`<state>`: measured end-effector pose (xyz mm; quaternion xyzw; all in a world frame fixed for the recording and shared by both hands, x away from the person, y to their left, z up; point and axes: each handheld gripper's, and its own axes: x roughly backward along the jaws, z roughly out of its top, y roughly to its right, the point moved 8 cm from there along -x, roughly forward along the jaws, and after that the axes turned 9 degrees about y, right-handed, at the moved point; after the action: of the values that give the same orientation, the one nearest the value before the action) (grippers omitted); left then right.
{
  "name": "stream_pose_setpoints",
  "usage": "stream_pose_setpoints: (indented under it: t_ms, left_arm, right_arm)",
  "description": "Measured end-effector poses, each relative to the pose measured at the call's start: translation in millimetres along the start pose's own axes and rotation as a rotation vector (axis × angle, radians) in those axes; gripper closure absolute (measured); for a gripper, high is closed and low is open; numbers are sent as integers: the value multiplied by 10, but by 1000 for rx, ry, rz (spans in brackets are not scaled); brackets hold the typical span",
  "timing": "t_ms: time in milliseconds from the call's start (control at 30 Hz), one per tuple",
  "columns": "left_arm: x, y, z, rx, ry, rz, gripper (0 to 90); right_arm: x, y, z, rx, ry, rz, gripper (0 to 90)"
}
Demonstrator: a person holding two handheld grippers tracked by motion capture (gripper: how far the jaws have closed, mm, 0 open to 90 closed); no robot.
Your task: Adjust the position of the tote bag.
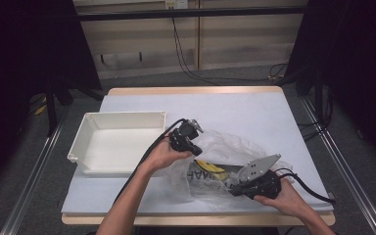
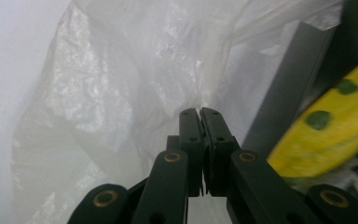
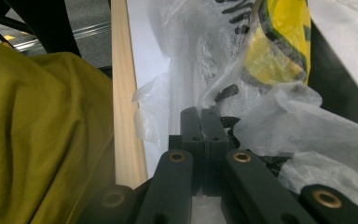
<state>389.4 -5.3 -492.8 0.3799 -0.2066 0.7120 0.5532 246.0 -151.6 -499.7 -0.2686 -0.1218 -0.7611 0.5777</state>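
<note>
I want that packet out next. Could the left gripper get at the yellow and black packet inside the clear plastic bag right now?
Probably not: the left gripper is shut on the clear plastic bag, whose film covers the yellow and black packet.

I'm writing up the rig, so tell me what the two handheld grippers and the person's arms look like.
Both the left gripper and the right gripper are black, with paired flat jaws hinged on brass-coloured pivots. The right carries a grey three-cornered plate. A black cable trails from each. The forearms are bare; olive-yellow clothing shows.
</note>
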Motion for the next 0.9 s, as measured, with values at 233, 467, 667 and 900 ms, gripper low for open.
stream_pose_setpoints:
  t_ms: [233,467,667,900]
  left_arm:
    - [-135,-32,-4,21,-41,5,877]
    - [-178,-44,-19,19,-83,14,876]
    - [-120,-15,-6,3,-52,6,748]
    - [102,18,-5,6,32,23,618]
  right_arm:
    - [-68,-21,-208,-14,-52,25,900]
    - [-65,-26,-376,-40,-76,25,900]
    - [16,-16,-281,-42,-20,-2,831]
    - [300,9,-110,-41,70,-56,685]
